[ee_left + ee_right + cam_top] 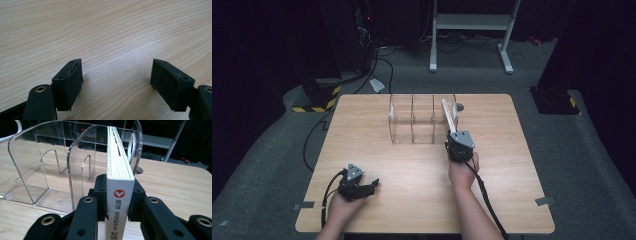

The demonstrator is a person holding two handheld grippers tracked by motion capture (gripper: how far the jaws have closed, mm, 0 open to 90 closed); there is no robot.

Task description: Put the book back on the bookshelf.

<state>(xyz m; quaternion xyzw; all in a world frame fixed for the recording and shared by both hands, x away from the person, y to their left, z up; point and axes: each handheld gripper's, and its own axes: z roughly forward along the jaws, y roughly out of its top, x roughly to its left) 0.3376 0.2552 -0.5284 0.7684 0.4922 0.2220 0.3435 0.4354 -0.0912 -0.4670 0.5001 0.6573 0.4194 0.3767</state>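
A white book (119, 172) with a red logo and Chinese print on its spine stands upright in the rightmost slot of a clear acrylic file rack (45, 167). My right gripper (117, 197) is shut on the book's spine end. In the high view the book (449, 116) juts from the rack (412, 120) toward my right gripper (455, 134). My left gripper (371, 185) rests near the table's front left, open, with bare wood between its pads (71, 83).
The wooden table (512, 165) carries the rack at its far middle. A small round grey object (459, 106) lies behind the rack. Beyond the table are a white metal stand (472, 25) and cables on the dark floor.
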